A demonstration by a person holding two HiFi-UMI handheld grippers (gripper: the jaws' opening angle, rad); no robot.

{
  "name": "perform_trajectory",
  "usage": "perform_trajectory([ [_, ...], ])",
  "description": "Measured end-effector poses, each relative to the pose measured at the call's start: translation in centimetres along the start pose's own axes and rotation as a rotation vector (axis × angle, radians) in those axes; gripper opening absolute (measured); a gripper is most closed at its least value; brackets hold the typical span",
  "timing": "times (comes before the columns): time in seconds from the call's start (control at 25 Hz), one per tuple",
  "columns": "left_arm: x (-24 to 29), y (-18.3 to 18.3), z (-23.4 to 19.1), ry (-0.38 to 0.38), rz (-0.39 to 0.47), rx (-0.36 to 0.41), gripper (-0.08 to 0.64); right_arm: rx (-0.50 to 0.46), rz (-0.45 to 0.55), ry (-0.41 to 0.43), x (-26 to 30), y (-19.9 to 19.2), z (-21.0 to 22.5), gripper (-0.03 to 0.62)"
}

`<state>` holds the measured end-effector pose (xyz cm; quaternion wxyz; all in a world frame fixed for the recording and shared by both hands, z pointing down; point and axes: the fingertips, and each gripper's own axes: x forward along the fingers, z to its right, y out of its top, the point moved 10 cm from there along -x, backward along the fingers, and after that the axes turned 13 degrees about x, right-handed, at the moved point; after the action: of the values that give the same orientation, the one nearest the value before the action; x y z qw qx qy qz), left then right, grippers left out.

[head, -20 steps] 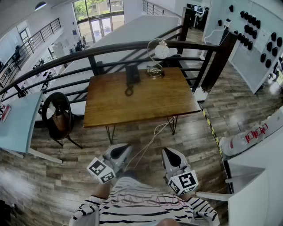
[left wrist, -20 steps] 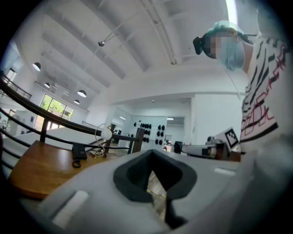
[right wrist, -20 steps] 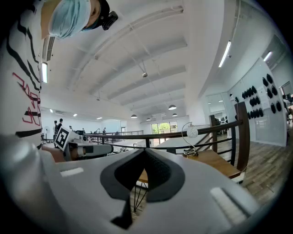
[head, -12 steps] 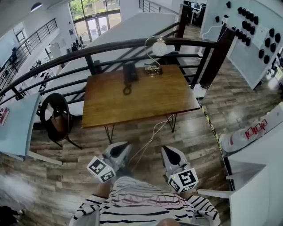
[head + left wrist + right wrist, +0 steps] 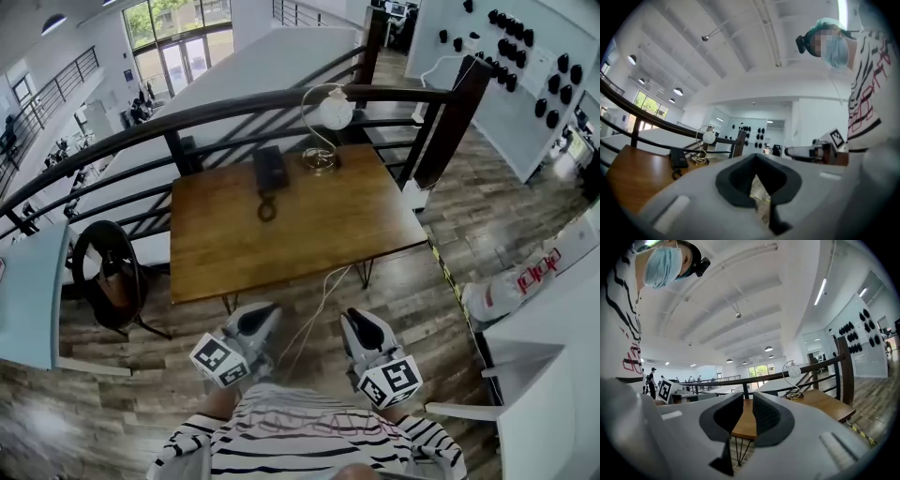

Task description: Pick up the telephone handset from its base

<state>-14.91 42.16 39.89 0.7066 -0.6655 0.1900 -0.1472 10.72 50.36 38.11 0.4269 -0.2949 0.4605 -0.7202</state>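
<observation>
We're in the approach, well back from the tabletop (image 5: 309,230), left hand-held gripper (image 5: 258,320) jaws together, right hand-held gripper (image 5: 365,324) slightly apart, both empty; next we need to close in on the telephone (image 5: 270,169).

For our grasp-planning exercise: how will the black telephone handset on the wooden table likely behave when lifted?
The telephone handset looks like hard moulded plastic: probably stiff and fairly light. Its cord loops on the table, so it would likely trail and tug the base.

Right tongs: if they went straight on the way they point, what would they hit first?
Probably the near edge of the wooden table, seen straight through the right tongs' gap; nothing nearer shows, but depth is unclear.
</observation>
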Motion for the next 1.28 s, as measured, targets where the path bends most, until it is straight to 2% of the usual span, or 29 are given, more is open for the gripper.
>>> perform_trajectory([
  [0.28,0.3,0.2,-11.0,-0.053,-0.024,-0.01,0.007,-0.002,0.01,-0.069,10.2,0.9,-0.6,0.121],
  [0.36,0.4,0.0,-13.9,-0.071,-0.024,-0.014,0.113,-0.005,0.017,-0.086,12.8,1.1,-0.6,0.139],
  [0.68,0.4,-0.4,-24.1,-0.109,-0.033,-0.045,0.14,-0.006,0.033,-0.167,21.4,1.2,-1.5,0.164],
  [0.84,1.2,-0.8,-27.1,-0.133,-0.039,-0.053,0.143,0.0,0.035,-0.197,23.8,1.5,-1.1,0.167],
  [1.04,2.9,-1.9,-29.2,-0.131,-0.044,-0.08,0.155,-0.007,0.025,-0.19,26.1,1.7,0.7,0.17],
  [1.28,6.2,-3.0,-30.4,-0.071,-0.057,-0.084,0.164,0.005,-0.009,-0.145,28.6,2.8,5.6,0.17],
])
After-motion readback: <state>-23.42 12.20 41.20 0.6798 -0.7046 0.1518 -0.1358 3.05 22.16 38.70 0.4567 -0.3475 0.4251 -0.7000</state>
